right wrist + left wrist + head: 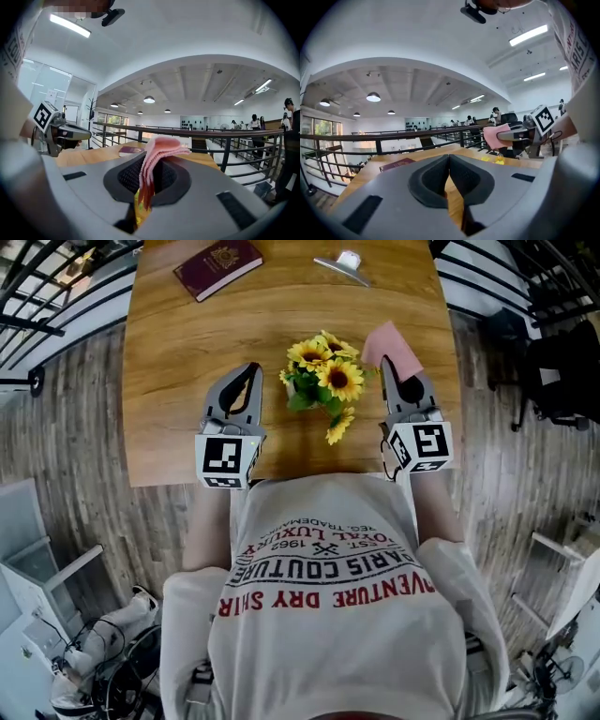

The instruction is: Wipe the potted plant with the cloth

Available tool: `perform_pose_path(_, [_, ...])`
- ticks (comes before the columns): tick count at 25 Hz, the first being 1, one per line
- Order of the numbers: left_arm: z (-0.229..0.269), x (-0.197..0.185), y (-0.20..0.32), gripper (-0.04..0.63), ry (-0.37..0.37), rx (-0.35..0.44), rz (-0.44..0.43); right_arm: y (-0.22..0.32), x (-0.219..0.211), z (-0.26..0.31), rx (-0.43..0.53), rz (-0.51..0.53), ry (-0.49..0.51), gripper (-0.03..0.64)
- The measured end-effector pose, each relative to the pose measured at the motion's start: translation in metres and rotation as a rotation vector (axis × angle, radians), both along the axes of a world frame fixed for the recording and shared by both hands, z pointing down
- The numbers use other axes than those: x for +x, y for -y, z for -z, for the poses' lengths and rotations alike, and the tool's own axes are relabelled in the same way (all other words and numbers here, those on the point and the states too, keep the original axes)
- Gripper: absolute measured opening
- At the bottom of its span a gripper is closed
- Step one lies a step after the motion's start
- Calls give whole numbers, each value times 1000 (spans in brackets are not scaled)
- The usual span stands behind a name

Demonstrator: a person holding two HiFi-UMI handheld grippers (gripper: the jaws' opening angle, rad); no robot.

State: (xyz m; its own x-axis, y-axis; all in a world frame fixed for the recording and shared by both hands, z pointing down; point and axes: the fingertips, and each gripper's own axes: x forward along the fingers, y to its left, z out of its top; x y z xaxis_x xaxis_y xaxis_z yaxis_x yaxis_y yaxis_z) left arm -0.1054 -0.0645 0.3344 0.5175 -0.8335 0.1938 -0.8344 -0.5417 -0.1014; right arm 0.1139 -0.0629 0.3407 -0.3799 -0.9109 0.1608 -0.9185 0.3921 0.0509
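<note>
The potted plant (pixel 323 381), a bunch of yellow sunflowers with green leaves, stands on the wooden table (pixel 178 362) near its front edge, between my two grippers. My left gripper (pixel 251 371) is raised to the plant's left, its jaws shut with nothing between them (pixel 449 161). My right gripper (pixel 394 371) is raised at the plant's right, shut on a folded pink cloth (pixel 394 345). In the right gripper view the cloth (pixel 157 154) sticks up out of the jaws, and a bit of yellow flower (pixel 140 208) shows below them.
A maroon booklet (pixel 217 265) lies at the table's far left. A small metal and white object (pixel 343 265) lies at the far middle. Black railings (pixel 56 287) run along both sides of the table. A dark chair (pixel 562 371) stands at the right.
</note>
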Motion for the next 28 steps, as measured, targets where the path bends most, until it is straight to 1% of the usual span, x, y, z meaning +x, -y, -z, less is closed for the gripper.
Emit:
perform_pose_path(3, [11,-7,3,17,-25,-31,20,1,-4,14,47,13,-14,34])
perform_pose_path(6, [23,-7,2,17,-29,-9,5,1,-11,21,65,34,-11,34])
perform_pose_path(11, [32,-3,-1,16,-39,20,-25,-2,-20,21,69,65,-14,34])
perform_pose_path(15, [31,2,-1,17,-20,25,-43,-3,-23,18,66,84,-24,34])
perform_pose_path(18, [34,7,-1,17,-19,31,-58,-3,-26,17,68,101,-50,34])
perform_pose_path(23, [43,7,3,17,-41,39,-41,-4,-30,16,61,120,-68,34])
perform_pose_path(28, [44,11,5,17,-31,46,-39,-3,-26,17,70,104,-63,34])
